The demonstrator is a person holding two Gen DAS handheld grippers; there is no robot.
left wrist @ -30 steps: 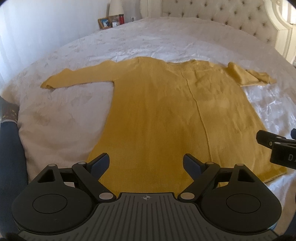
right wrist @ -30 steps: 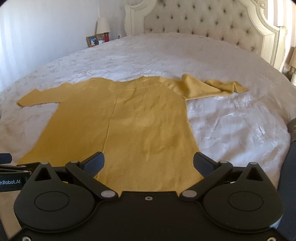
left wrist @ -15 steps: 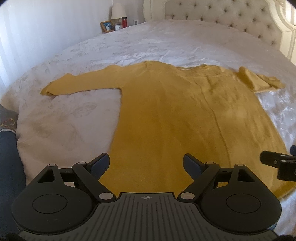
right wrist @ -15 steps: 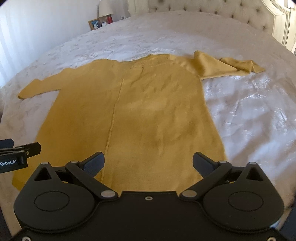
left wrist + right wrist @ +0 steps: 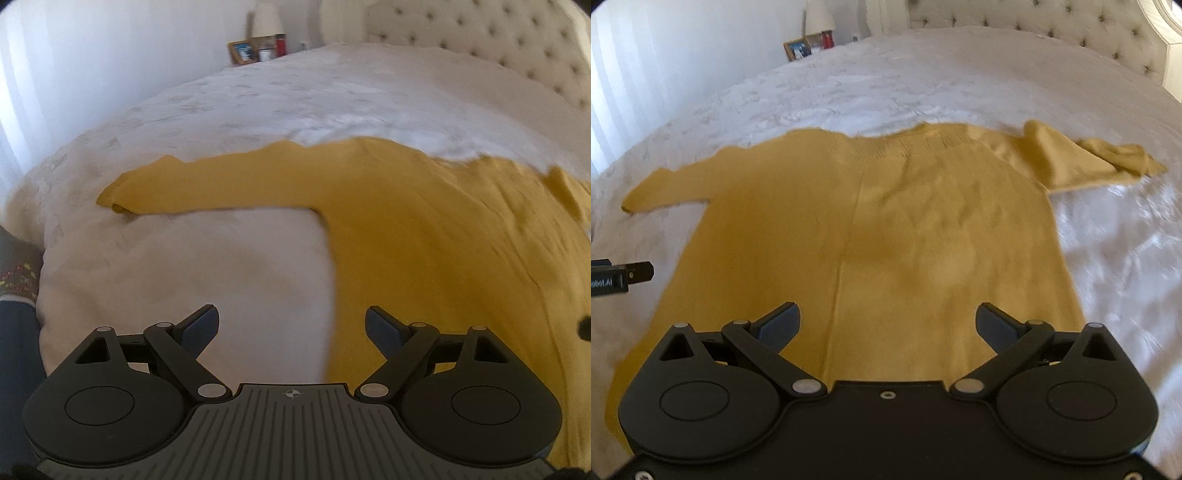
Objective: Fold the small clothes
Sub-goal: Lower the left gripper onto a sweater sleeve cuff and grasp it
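Observation:
A mustard-yellow knit sweater (image 5: 886, 229) lies flat on the white bed, neck toward the headboard. Its left sleeve (image 5: 207, 184) is stretched straight out to the left. Its right sleeve (image 5: 1100, 158) lies crumpled and partly folded at the right. My left gripper (image 5: 291, 326) is open and empty, over the bedspread at the sweater's left side edge, below the left sleeve. My right gripper (image 5: 888, 321) is open and empty above the sweater's lower body. The left gripper's tip also shows in the right wrist view (image 5: 631, 275).
The white bedspread (image 5: 184, 277) covers the whole bed. A tufted headboard (image 5: 1052, 22) stands at the back. A nightstand with a lamp (image 5: 264, 18), a picture frame (image 5: 242, 51) and a red bottle is at the far left. A dark patterned cloth (image 5: 18, 266) is at the bed's left edge.
Both grippers have moved forward over the sweater. The left gripper has shifted left, from over the hem to the sweater's left edge. Both stay open.

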